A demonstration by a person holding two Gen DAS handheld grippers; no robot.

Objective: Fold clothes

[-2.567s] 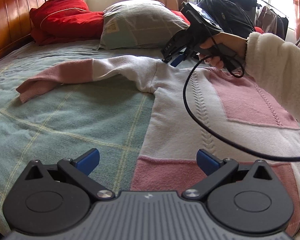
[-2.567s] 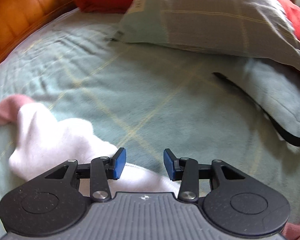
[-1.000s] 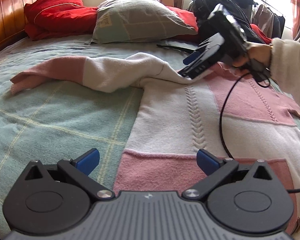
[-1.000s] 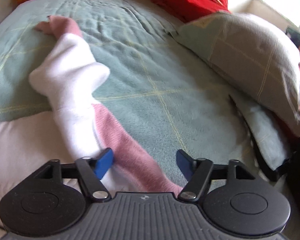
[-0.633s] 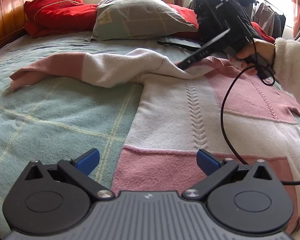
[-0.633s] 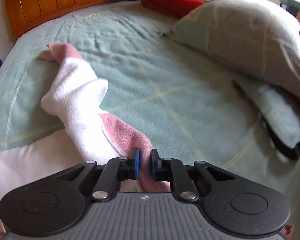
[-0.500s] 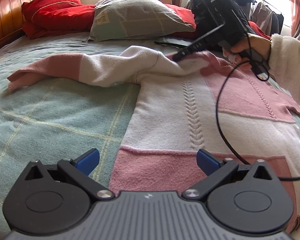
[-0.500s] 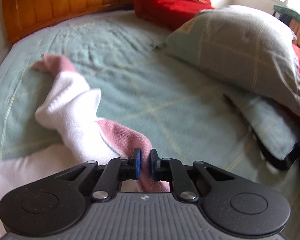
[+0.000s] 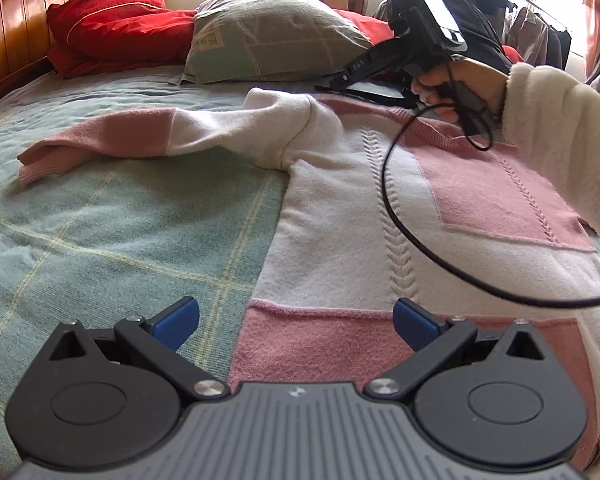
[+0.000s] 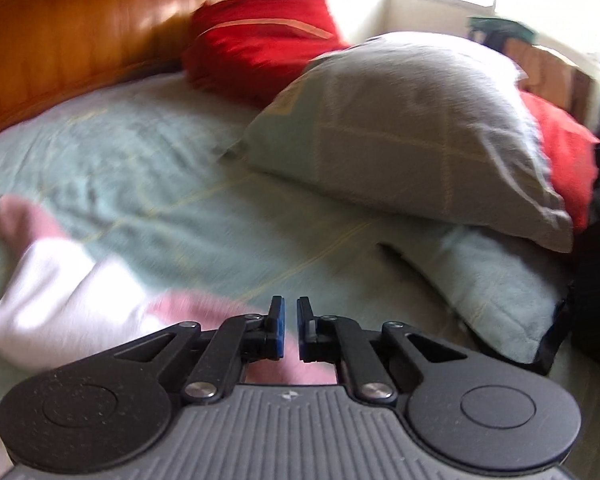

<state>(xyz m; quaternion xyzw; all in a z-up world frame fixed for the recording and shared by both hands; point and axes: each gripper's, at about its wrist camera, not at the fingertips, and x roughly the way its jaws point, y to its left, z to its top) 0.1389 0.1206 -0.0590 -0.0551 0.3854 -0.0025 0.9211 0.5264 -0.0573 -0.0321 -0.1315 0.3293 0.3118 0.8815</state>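
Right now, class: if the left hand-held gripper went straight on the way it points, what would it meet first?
Most likely the sweater: its pink hem band lies just ahead of the left hand-held gripper, between the open fingers. Exact depth is hard to judge.

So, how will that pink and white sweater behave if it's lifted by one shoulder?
Probably floppy: the sweater lies flat, and its sleeve slumps in soft folds. Likely light but bulky, given the thick knit. It may drag on the fuzzy bedspread.
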